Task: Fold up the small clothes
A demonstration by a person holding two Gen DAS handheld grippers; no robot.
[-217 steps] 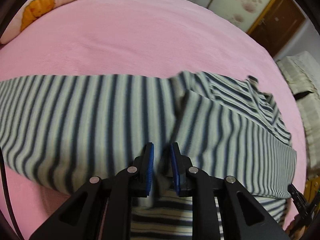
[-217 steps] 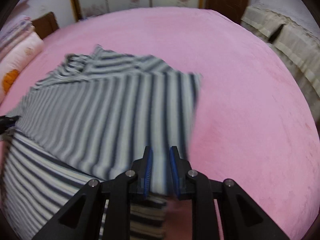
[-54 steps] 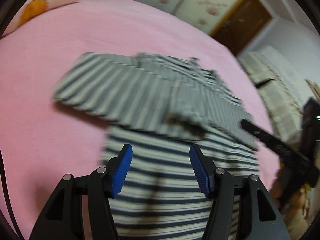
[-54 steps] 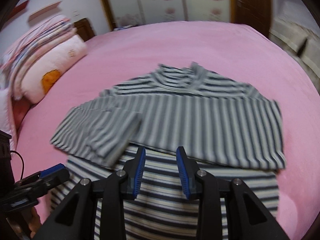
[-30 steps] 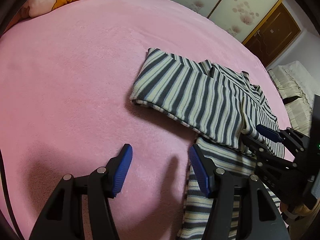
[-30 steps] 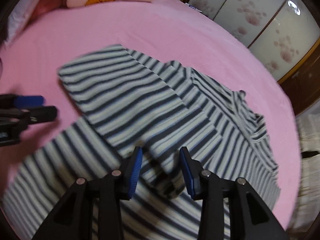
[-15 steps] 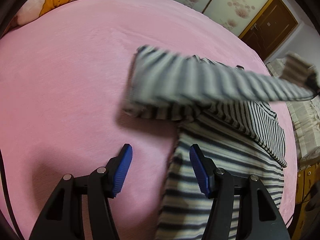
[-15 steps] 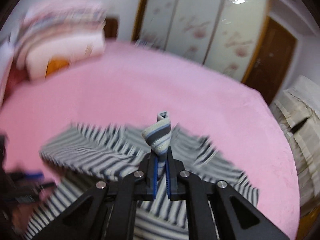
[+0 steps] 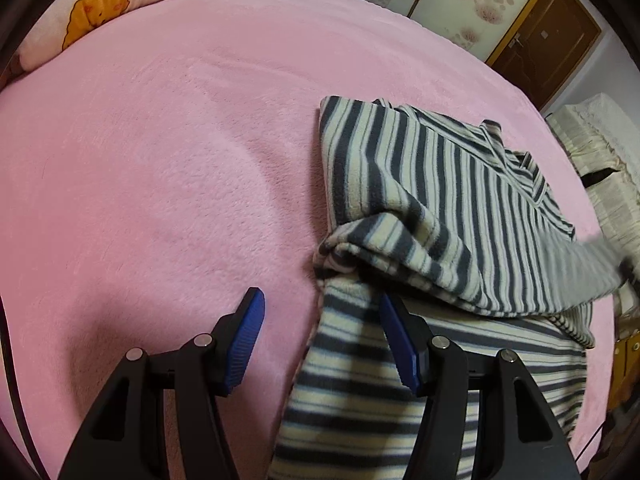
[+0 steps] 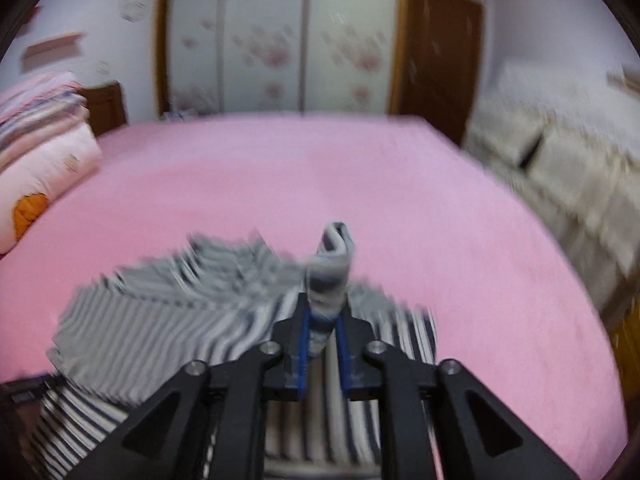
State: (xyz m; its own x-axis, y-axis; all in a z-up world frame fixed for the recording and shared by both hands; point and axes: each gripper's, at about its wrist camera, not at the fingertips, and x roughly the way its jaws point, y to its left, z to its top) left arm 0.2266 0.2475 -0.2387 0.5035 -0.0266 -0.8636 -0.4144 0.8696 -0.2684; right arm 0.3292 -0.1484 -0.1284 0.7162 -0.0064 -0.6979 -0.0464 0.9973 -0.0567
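A grey-and-cream striped top lies partly folded on the pink bed cover. My left gripper hangs open over the top's left edge, one finger above the stripes and one above the bare cover, holding nothing. In the right wrist view the top is blurred below my right gripper. Its jaws are opening, but the pads still pinch the sleeve cuff, which stands up between them. The pulled sleeve stretches off to the right as a grey blur in the left wrist view.
A pink pillow with an orange print lies at the bed's far left, under stacked bedding. Flowered wardrobe doors and a brown door stand behind the bed. A beige quilted seat runs along the right.
The right gripper closed on the sleeve cuff, lifted it and swung it across the top toward the right. The left gripper drifted along the top's left edge, still open.
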